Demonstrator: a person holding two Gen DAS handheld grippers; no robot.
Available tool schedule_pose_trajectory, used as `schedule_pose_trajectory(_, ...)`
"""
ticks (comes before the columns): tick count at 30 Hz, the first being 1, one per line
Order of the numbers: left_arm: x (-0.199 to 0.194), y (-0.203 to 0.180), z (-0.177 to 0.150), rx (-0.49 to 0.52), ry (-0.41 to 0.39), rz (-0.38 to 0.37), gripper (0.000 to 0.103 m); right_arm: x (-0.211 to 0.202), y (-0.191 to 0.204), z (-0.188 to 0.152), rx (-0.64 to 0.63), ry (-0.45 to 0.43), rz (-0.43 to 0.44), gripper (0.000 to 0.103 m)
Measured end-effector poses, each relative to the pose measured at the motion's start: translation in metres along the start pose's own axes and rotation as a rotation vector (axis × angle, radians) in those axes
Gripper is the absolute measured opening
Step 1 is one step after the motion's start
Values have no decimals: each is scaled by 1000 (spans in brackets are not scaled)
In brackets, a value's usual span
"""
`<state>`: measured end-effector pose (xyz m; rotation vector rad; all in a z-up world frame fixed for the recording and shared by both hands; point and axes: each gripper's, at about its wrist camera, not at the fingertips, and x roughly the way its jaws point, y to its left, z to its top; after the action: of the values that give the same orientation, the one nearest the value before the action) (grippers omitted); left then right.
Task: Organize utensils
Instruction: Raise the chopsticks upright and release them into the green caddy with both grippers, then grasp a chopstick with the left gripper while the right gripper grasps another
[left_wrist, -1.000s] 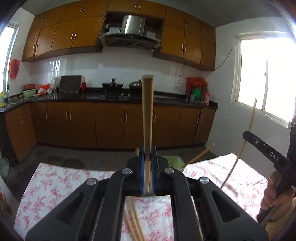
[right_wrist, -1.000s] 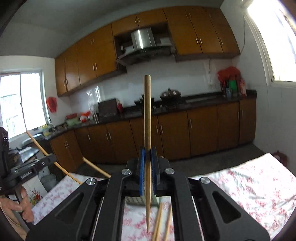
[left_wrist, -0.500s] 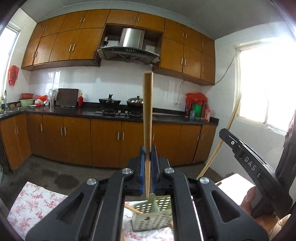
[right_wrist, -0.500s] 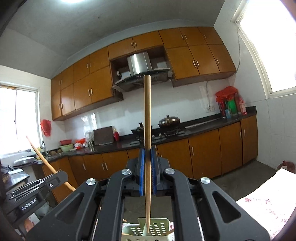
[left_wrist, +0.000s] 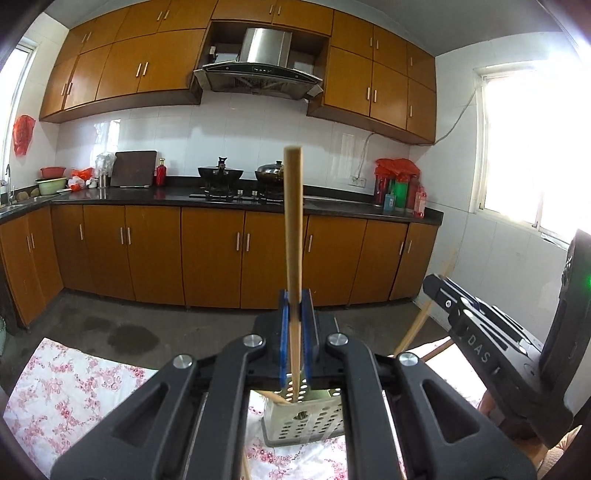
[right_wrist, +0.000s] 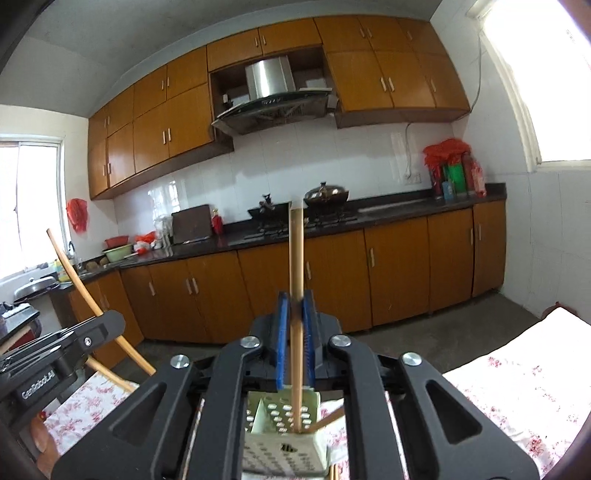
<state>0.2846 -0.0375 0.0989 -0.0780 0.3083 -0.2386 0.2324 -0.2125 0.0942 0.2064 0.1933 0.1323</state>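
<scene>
Two grippers are in play, each with one wooden chopstick standing upright between its blue pads, both above a single perforated utensil holder.

The left gripper (left_wrist: 294, 332) is pressed together on its chopstick (left_wrist: 293, 229), a smooth, squared, pale wood stick whose lower tip dips into the utensil holder (left_wrist: 304, 424). That holder is a pale green plastic box, square in section, its walls punched with rows of round holes. One more chopstick (left_wrist: 275, 397) leans across its rim.

The right gripper (right_wrist: 294, 339) has just been opening its jaws: a thin gap shows on either side of the chopstick (right_wrist: 296, 258) between them, and the stick's lower end reaches down inside the holder.

The holder stands on a tabletop (left_wrist: 62, 398) covered with a white cloth printed in pink flowers. Beyond it is a bare grey concrete floor (left_wrist: 122, 314), then a run of glossy orange-brown wooden cabinets (left_wrist: 155, 251) with slim metal handles under a dark stone counter. White tiles line the wall, a steel range hood (left_wrist: 264, 59) hangs between the upper cabinets, and two pots sit on the hob. A bright window (left_wrist: 524, 155) fills the right wall.
</scene>
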Motion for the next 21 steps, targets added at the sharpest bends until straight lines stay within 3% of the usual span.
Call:
schedule_pose_trajectory(2,-2,0,1,-8,4,1,10,-3,-1,0,-11,2,-5,28)
schedule_pose_trajectory(14,-56,9,2,-26,-1,39,20,-54,-19,17,-13,15,-40,44)
schedule_pose_trajectory(18,-88,17,-19,-22,38,75,27,-74,-39,-2,-18,98,-74,50)
schedule_pose_trajectory(21,-102,26,-45,-13,86,114,32,-73,-54,-33,-32,235,-102,50)
